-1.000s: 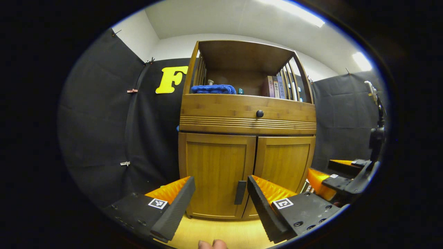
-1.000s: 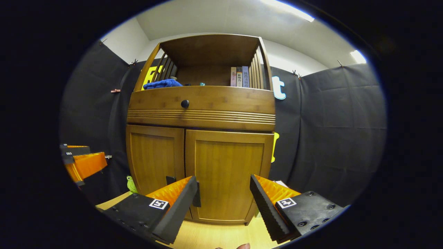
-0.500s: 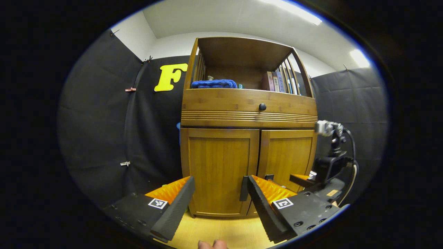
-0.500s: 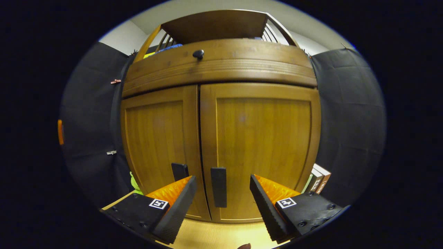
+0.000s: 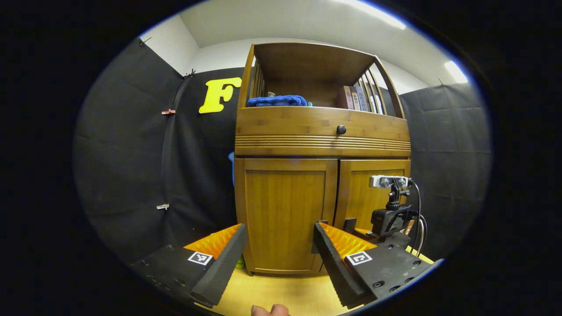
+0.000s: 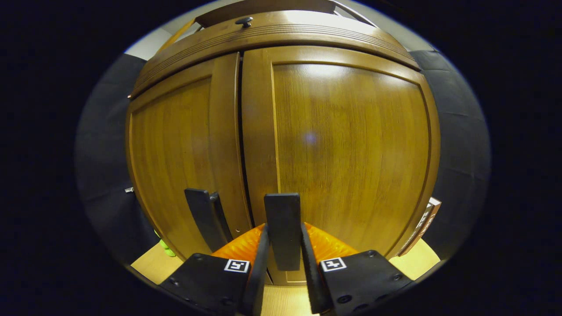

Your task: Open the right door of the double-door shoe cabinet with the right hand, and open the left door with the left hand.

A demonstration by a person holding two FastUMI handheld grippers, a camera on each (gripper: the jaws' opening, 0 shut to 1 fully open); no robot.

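The double-door shoe cabinet (image 5: 322, 193) stands upright on the pale wood floor (image 5: 285, 294) against the booth's black wall, facing the viewer, both doors flush and closed. On the right door (image 6: 347, 149), the dark right handle (image 6: 283, 228) runs vertically beside the centre seam, and the right gripper (image 6: 283, 259) is narrowed onto it, a finger pressing each long side. The left gripper (image 5: 279, 259) gapes wide before the left door (image 5: 285, 215), touching nothing, with bare floor beneath; the shelf books' (image 5: 358, 96) spine lettering is too small to read.

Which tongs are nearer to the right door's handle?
Right. The right tongs are closed on the right door's handle; the left tongs hang open, back from the cabinet.
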